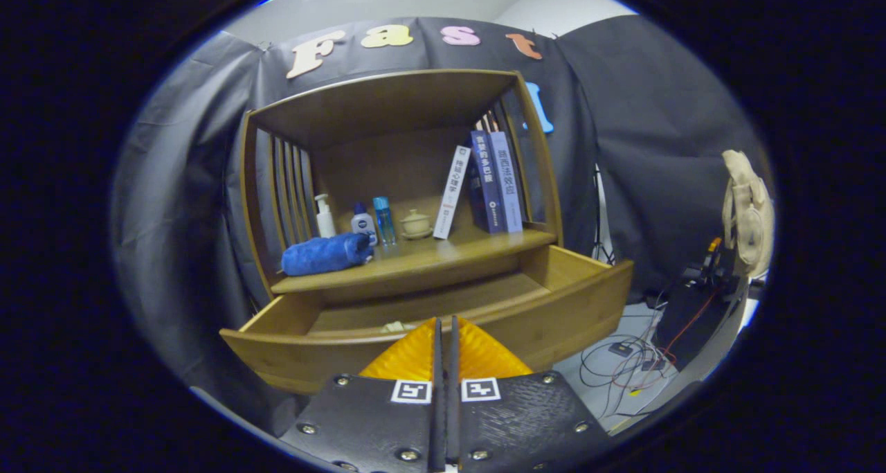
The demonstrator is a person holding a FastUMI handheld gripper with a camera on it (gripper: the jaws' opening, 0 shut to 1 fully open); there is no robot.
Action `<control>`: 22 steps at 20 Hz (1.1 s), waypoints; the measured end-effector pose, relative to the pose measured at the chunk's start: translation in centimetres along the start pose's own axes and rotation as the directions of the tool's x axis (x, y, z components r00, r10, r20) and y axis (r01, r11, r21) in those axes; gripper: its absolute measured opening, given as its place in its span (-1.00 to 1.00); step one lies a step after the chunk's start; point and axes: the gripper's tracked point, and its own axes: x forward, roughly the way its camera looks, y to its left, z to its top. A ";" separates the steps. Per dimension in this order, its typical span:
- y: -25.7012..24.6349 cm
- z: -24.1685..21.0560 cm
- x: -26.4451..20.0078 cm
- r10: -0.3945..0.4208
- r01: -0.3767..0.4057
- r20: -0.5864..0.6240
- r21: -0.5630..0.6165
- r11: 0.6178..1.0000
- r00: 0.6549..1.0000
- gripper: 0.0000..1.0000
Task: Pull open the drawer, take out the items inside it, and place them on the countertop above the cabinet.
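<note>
Drawer (567, 300) stands pulled out from the cabinet (394, 106) base. A small pale item (394, 327) lies inside it near the front wall, partly hidden, just beyond the fingertips. Hand-held gripper (446, 331): fingers pressed together, nothing between them, tips over the drawer's front edge. On the table (450, 255) above: a rolled blue towel (327, 253), three bottles (360, 220), a small lidded cup (416, 224), a leaning white book (451, 192) and upright blue books (495, 182).
</note>
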 end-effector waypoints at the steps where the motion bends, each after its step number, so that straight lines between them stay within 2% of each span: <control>1: 1.0 0.4 0.9 0.021 -0.022 -0.017 -0.008 1.000 1.000 -0.97; 3: 2.8 0.5 3.0 0.063 -0.066 -0.071 -0.036 0.997 0.995 -0.97; 6: 5.1 -0.7 5.8 0.125 -0.151 -0.203 -0.118 0.981 0.971 -0.32; 9: 7.0 -2.2 8.4 0.182 -0.245 -0.352 -0.144 0.959 0.918 -0.23; 10: 7.3 -2.9 9.7 0.181 -0.259 -0.393 -0.156 0.953 0.902 -0.09; 13: 7.0 -5.5 11.8 0.128 -0.283 -0.549 -0.207 0.936 0.826 -0.09; 16: 7.3 -8.7 12.5 0.118 -0.341 -0.682 -0.202 0.918 0.722 -0.08; 19: 6.9 -11.3 12.7 0.093 -0.340 -0.747 -0.185 0.922 0.659 -0.08; 20: 7.0 -11.4 12.7 0.097 -0.330 -0.747 -0.170 0.929 0.657 -0.08; 22: 6.8 -11.9 13.5 0.101 -0.320 -0.727 -0.170 0.932 0.680 -0.08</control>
